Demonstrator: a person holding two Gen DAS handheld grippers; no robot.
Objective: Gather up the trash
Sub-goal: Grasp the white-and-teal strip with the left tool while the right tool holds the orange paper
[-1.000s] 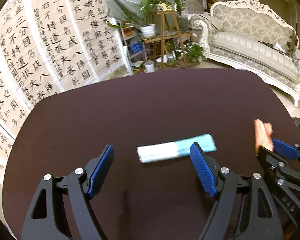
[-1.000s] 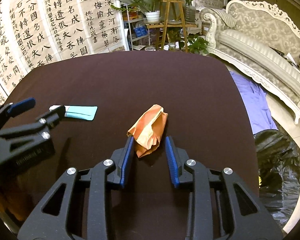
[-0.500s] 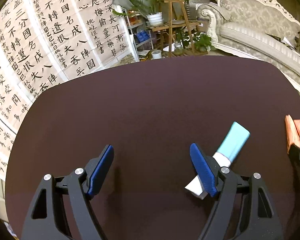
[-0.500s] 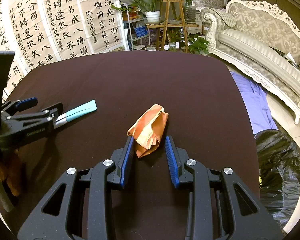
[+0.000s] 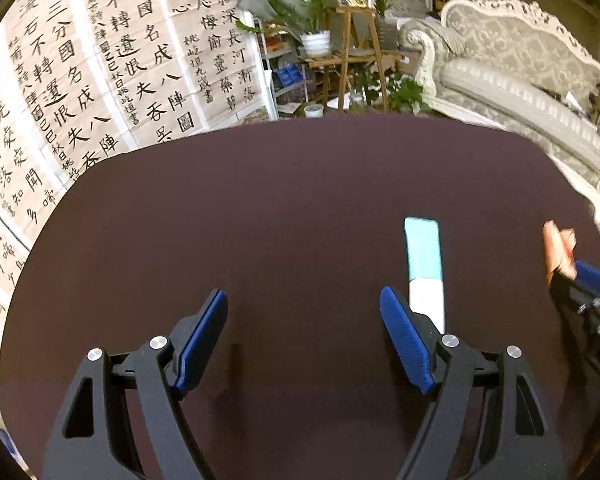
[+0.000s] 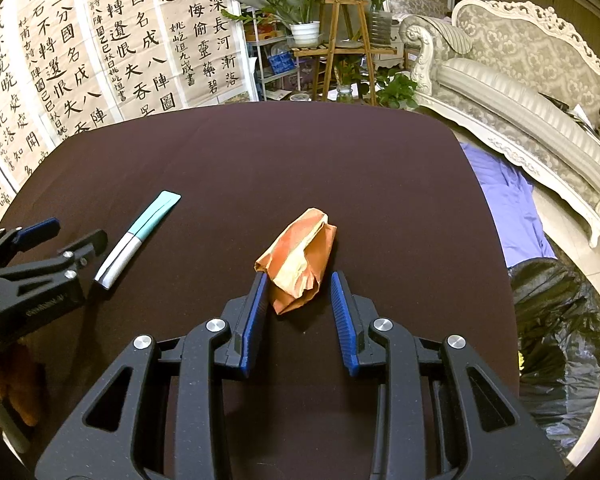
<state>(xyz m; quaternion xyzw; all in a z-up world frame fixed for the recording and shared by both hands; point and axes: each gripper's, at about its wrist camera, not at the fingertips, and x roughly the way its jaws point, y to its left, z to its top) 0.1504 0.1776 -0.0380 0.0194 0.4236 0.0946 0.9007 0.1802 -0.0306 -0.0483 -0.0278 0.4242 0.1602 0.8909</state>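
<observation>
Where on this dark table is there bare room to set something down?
The dark round table is bare across its far half, beyond the teal-and-white flat packet and the crumpled orange paper wrapper. The near edge is crowded by both tongs.

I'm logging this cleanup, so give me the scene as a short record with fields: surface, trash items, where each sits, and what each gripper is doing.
surface: dark table
trash 1: crumpled orange wrapper, between the right gripper fingers, not visibly pinched
trash 2: teal-and-white packet, flat, just outside the left gripper
left gripper: open, empty
right gripper: open around wrapper
bin: black bag on floor
</observation>
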